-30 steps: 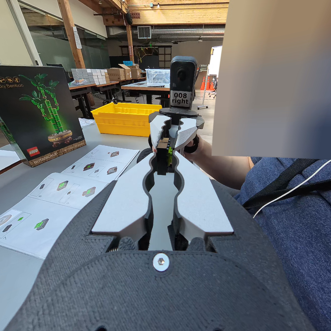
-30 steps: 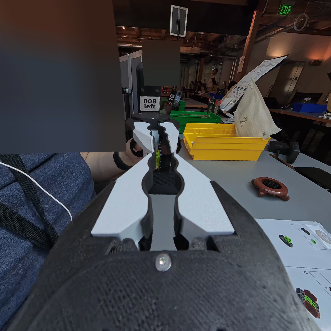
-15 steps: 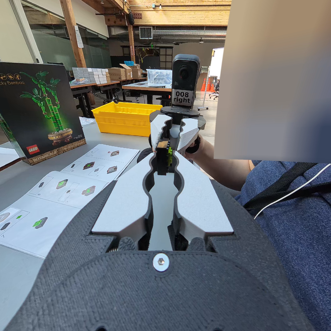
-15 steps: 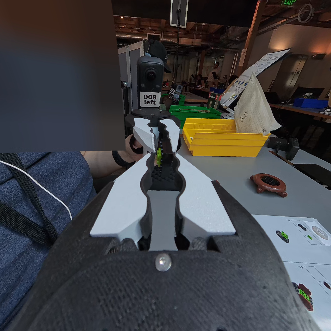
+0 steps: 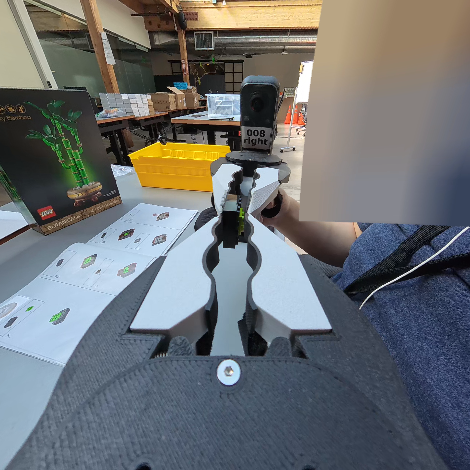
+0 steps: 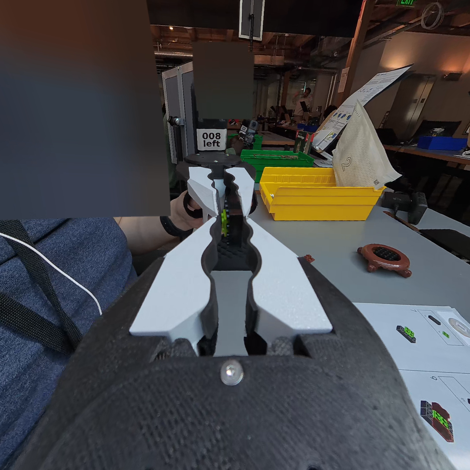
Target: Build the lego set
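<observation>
At frame centre the 2 grippers meet tip to tip, the left gripper [image 5: 232, 230] with its jaws clamped on a studded black-and-lime brick assembly [image 5: 231, 226], while the right gripper [image 6: 230, 229] closes its smooth white, wavy-edged, black-lined fingers on the same small block from the opposite side. Outward on the matte grey table [image 6: 318, 244] lie an open instruction booklet [image 5: 84, 274] at left, a round reddish-brown ring base [image 6: 384, 260] with a studded black centre at right, and 1 tiny brown piece [image 6: 309, 258] just beside the right gripper. Farther back, the dark set box [image 5: 54, 160] stands upright at upper left, beside a ribbed yellow plastic bin [image 5: 178, 165] whose contents cannot be seen, and another yellow bin [image 6: 318, 197] holds a dimpled whitish paper bag [image 6: 361, 152] in front of a green bin [image 6: 274, 159].
</observation>
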Demonstrator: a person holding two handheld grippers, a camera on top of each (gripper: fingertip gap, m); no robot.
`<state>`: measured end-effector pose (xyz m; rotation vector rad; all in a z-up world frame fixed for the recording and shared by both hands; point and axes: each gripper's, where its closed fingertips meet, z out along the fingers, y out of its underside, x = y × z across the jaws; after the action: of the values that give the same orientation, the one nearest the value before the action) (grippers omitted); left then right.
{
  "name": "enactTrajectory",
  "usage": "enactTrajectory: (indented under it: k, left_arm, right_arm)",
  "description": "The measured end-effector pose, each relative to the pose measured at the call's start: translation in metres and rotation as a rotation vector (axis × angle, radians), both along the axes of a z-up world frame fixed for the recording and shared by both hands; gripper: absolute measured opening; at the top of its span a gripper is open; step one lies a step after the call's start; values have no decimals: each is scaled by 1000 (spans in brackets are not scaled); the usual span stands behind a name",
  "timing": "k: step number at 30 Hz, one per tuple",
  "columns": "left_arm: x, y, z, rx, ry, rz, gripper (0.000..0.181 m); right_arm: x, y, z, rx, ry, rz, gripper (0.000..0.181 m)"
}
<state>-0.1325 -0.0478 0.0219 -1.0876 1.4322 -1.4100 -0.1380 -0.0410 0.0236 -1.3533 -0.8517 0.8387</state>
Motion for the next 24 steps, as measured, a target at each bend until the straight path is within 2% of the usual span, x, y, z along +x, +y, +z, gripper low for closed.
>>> enactTrajectory:
  k: [4,6,7,14,20,24]
  left_arm:
    - [0,2,3,-31,-10,-4,15]
    - [0,6,2,-49,0,6,34]
    - [-1,7,0,-59,11,5,35]
    - [3,1,-9,-132,52,-36,27]
    - [7,0,-4,-171,29,-50,17]
    - [7,3,-4,-206,22,-49,20]
  right_arm:
    - [2,2,2,-24,22,-4,13]
    - [5,3,2,-34,38,-7,13]
    - [7,3,3,-32,58,-9,13]
    - [9,2,5,-42,111,12,13]
    - [12,1,8,-91,194,50,13]
    - [12,3,2,-104,181,42,13]
